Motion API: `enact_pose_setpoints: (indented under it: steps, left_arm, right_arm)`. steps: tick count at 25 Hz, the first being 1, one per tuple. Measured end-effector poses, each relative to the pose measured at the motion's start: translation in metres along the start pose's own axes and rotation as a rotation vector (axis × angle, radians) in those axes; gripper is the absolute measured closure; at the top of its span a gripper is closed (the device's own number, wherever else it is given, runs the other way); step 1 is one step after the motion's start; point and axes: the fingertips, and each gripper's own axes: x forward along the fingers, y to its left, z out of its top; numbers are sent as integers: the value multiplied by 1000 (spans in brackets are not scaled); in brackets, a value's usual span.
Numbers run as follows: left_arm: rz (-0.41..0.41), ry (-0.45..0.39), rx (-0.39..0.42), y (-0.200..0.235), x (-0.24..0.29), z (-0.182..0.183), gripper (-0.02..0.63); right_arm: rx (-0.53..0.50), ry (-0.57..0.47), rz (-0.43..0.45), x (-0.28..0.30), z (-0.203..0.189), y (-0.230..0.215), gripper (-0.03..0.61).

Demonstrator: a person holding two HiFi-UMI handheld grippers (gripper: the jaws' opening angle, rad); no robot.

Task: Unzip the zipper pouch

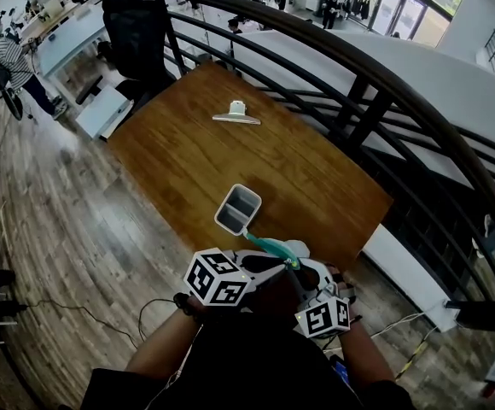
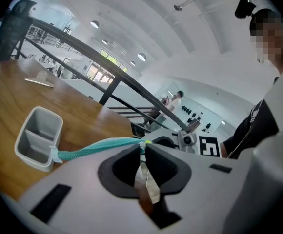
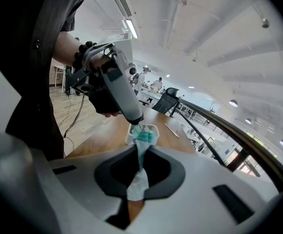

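A clear zipper pouch [image 1: 275,248] with a teal zipper [image 2: 95,148] hangs between my two grippers over the near corner of the wooden table [image 1: 179,156]. My left gripper [image 2: 144,148] is shut on one end of the teal zipper, and pale pouch material shows between its pads. In the right gripper view the left gripper [image 3: 137,123] pinches the top of the pouch [image 3: 142,136]. My right gripper [image 3: 140,164] is shut on the pouch's lower clear edge. Both grippers sit close together in the head view, left gripper [image 1: 290,264] and right gripper [image 1: 310,273].
A grey two-compartment container [image 1: 238,207] stands on the table just beyond the pouch. A white clip-like item [image 1: 236,114] lies at the far end. A dark curved railing [image 1: 358,71] runs along the table's right side. A black chair [image 1: 136,24] stands beyond the far end.
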Motion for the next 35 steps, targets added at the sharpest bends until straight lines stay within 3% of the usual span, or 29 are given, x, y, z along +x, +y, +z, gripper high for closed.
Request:
enact_pose_setpoints:
  steps: [13,18,25,35]
  left_arm:
    - [0,42,52,2,2,-4,571]
    - [-7,50,33,1,5,-4,589]
    - [6,55,36,-1,7,0,600]
    - [4,62,39,-2,13,0,600]
  right_arm:
    - [-19,-14,21,-1,5,7,574]
    - [-4,-15,18,-1,2,7,574]
    - [105,-51,48,-10,0,4,495]
    - [116,-61,18,-28,2,-6,468]
